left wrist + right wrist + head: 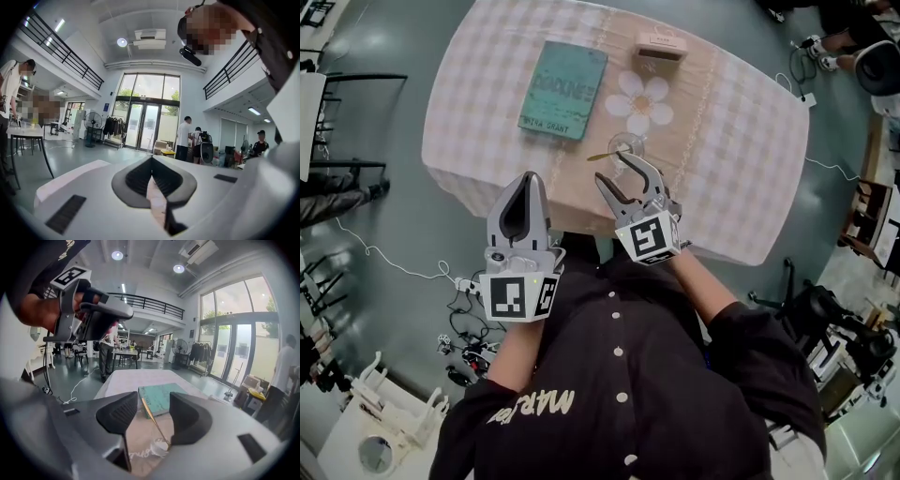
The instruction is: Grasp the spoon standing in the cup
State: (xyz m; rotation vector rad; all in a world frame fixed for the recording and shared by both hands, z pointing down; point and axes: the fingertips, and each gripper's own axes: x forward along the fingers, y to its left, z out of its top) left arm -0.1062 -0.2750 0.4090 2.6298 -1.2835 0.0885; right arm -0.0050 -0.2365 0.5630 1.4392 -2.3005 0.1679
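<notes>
1. Spoon (607,155): one, slim and gold-coloured. It stands tilted in the clear glass cup (626,147), handle leaning left, near the counter's (469,122) near edge, just beside the flower mat (639,101)
2. Your right gripper (153,400): fingers apart, with the spoon handle between them and nearer the right finger; no pad presses on it
3. Your left gripper (151,161): fingers closed together and empty, apart from the cup
4. Count: one spoon, one cup, one teal book (563,90), one small box (661,47), one flower mat, two grippers
</notes>
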